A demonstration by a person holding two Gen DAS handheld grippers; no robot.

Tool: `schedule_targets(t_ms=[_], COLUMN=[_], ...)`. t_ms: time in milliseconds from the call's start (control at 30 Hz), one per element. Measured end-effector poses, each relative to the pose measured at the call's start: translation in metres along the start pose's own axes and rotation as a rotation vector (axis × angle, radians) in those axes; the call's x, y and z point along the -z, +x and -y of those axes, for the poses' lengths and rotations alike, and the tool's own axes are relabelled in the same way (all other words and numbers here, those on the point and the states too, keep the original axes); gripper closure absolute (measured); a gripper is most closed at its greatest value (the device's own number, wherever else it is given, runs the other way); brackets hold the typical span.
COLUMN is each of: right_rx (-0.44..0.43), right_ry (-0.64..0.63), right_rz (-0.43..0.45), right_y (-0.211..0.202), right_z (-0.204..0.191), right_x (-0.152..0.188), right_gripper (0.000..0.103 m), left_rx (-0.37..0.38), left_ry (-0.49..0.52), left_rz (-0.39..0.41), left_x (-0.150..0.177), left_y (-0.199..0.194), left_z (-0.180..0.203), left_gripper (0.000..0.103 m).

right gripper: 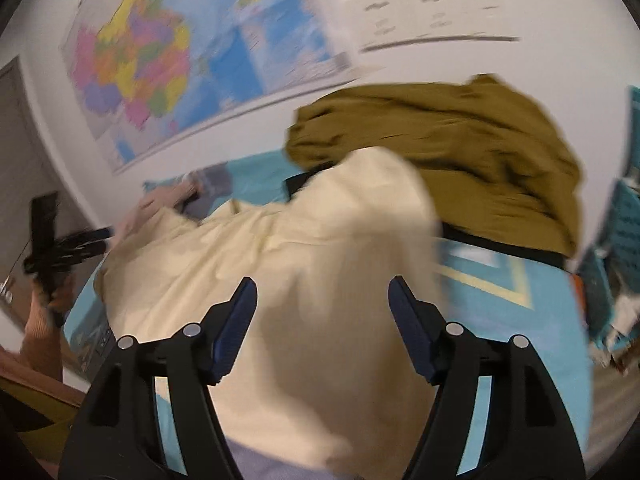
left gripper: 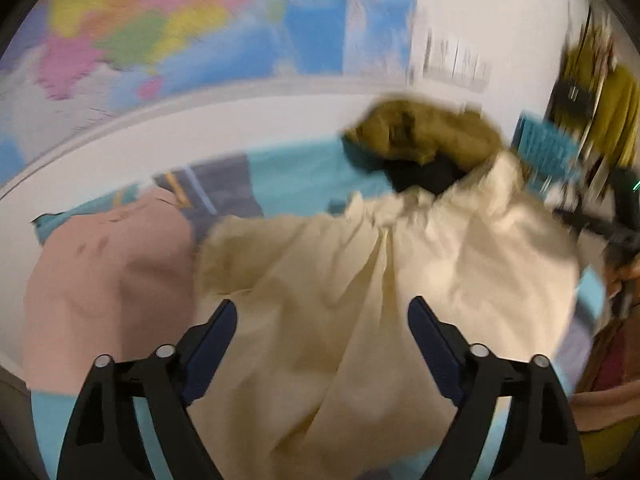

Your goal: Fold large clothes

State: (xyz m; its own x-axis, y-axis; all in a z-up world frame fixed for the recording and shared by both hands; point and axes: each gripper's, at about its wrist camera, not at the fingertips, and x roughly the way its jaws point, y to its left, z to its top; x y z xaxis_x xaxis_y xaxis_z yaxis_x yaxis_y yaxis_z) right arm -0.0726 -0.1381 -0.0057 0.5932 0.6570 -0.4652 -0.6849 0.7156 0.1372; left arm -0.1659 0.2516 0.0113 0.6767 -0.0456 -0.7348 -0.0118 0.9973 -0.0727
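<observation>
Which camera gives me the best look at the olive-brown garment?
The right wrist view: the olive-brown garment fills the upper right, heaped behind the cream garment, folds readable. The left wrist view shows only a small, blurred lump of it near the wall.

matt cream cloth garment, glossy paper map

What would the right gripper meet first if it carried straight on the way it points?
Most likely the cream garment. It lies directly ahead of the open right gripper, between its fingers, with the olive garment behind. Blur leaves the depth uncertain.
</observation>
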Motion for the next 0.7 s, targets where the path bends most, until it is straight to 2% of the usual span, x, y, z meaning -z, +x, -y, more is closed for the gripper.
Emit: schedule_targets(t_ms=[33,67,133,167,300,333,367,467,500,533,567,700], right_rx=[-0.006,-0.018,-0.045,-0.047,-0.027,-0.022,-0.017,-0.041,-0.038,-0.043,-0.051,-0.028], right_ry=[-0.032,-0.047,-0.062,-0.074,-0.142,-0.151,-0.168,-0.178,-0.18,-0.174,-0.158,-0.137], right_rz=[-0.017,-0.028,-0.062,-0.078,-0.143,-0.152,-0.171,-0.204,-0.198,-0.173,-0.153,-0.116], right_y=[0.012,0.021,0.038,0.046,0.073,0.077,0.081,0.088,0.087,0.083,0.079,0.074], right_z=[-0.009,-0.016,-0.026,-0.031,-0.047,-0.05,-0.053,-0.056,-0.057,-0.057,-0.054,-0.046], right_x=[-0.003,-0.004,-0.007,-0.007,-0.006,-0.005,-0.003,0.0,-0.001,-0.004,-0.007,-0.016], right_gripper=[0.035,0.035,0.035,0.036,0.035,0.036,0.041,0.077,0.088,0.09,0.094,0.1], left_rx=[0.006,-0.002,-0.024,-0.024,0.01,0.02,0.028,0.019,-0.009,-0.032,-0.02,0.001], left_ry=[0.002,-0.007,-0.028,-0.046,-0.104,-0.12,-0.129,-0.152,-0.149,-0.155,-0.179,-0.169], left_rz=[-0.045,-0.103,-0.177,-0.201,-0.199,-0.188,-0.166,-0.118,-0.091,-0.057,-0.05,-0.079], left_x=[-0.003,-0.009,-0.015,-0.017,-0.024,-0.027,-0.031,-0.043,-0.048,-0.052,-0.054,-0.045], left_y=[0.015,0.035,0.058,0.066,0.072,0.071,0.068,0.06,0.057,0.054,0.054,0.067], left_z=[0.003,0.004,0.0,-0.004,-0.018,-0.022,-0.025,-0.029,-0.028,-0.031,-0.034,-0.034], left_gripper=[0.031,0.042,0.056,0.067,0.088,0.091,0.094,0.101,0.101,0.101,0.101,0.1])
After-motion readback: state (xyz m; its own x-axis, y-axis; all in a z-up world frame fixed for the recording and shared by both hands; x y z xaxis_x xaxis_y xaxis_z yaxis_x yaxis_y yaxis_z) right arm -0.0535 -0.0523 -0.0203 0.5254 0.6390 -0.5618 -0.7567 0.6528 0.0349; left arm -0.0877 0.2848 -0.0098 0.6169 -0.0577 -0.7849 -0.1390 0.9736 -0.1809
